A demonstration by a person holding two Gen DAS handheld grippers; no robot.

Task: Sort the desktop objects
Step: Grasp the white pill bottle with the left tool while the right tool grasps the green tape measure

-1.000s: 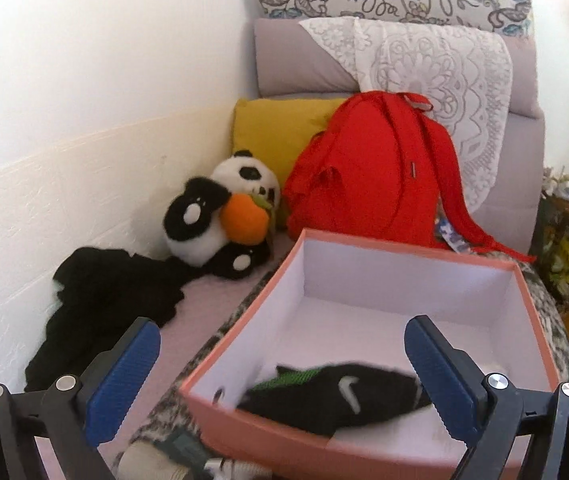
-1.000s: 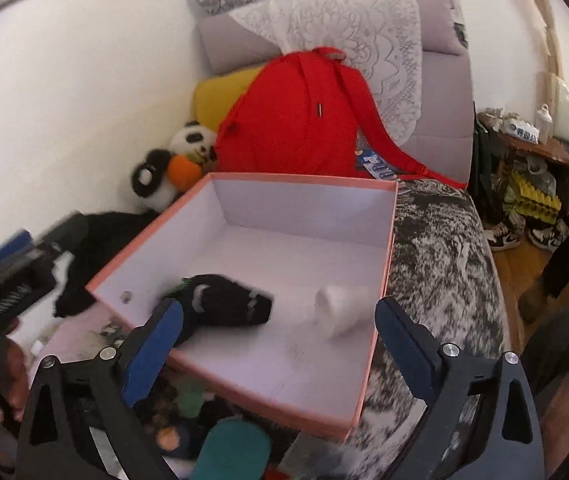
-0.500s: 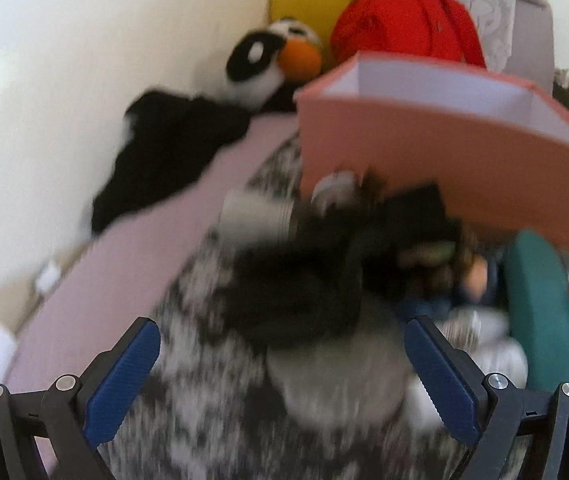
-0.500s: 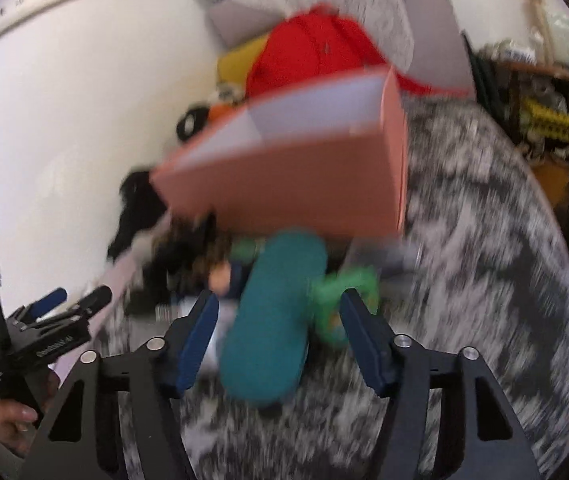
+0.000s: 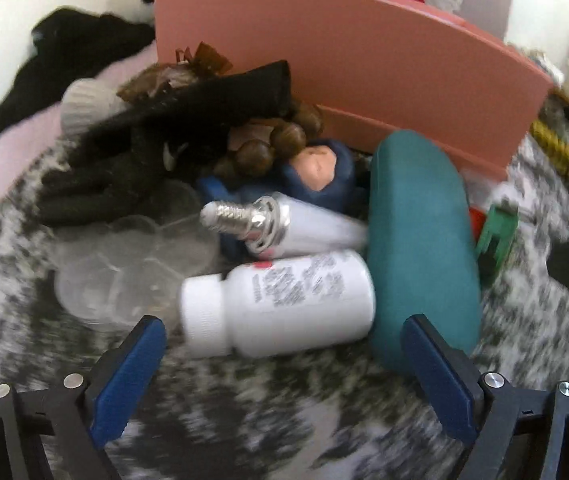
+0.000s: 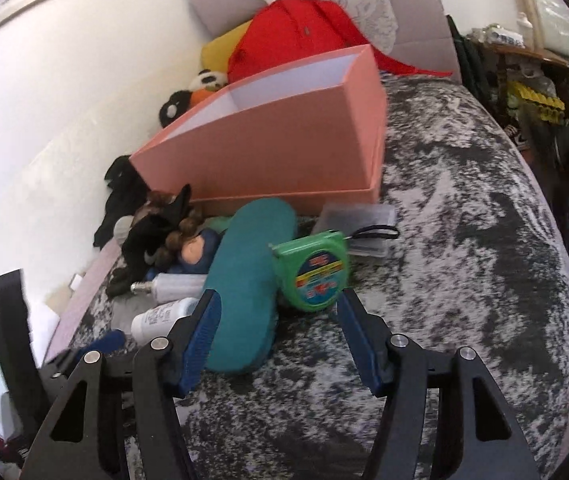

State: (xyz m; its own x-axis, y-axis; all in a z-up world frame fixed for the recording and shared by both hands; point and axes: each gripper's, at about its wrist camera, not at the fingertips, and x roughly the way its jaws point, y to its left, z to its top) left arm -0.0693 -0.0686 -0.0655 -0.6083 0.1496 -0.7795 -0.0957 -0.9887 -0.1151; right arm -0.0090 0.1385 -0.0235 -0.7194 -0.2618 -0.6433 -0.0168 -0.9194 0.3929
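A pile of small objects lies on the grey mottled bed cover in front of a pink box. My left gripper is open just short of a white pill bottle lying on its side. Behind the bottle are a silver-necked tube, a black glove, brown beads and a blue doll. A teal case lies to the right. My right gripper is open close to a green tape measure.
A clear plastic tray lies left of the bottle, and a clear flat case sits by the box. A red backpack, a panda toy and black clothing are by the wall. A cluttered side table stands right.
Both grippers came down from over the box to the pile in front of it. The left one closed in on the white bottle, the right one on the tape measure.
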